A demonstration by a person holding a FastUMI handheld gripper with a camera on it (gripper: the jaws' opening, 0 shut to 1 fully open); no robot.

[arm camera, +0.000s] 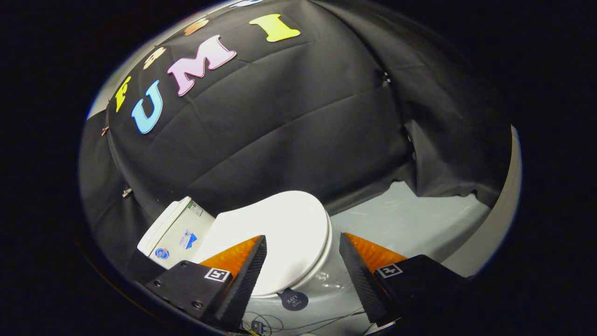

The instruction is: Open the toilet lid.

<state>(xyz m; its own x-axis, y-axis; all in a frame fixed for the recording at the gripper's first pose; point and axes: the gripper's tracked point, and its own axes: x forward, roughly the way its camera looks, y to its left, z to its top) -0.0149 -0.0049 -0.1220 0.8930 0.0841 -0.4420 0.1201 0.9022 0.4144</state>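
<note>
A white toilet stands just ahead of me, its oval lid (280, 233) lying flat and closed on the bowl (322, 280). The white tank (175, 233) with stickers sits behind the lid, against the black cloth wall. My gripper (303, 240) is open, hovering above the front half of the lid. The left finger (245, 270) overlaps the lid's left side; the right finger (359, 275) is beyond the lid's right rim, over the bowl's edge. Nothing is between the fingers, and neither touches the lid.
A dark round tag (294, 299) sticks out at the lid's front edge. Thin wires (261, 324) lie low by the toilet's front. Pale grey floor (406, 219) spreads to the right of the toilet. Black cloth (289, 121) hangs close behind.
</note>
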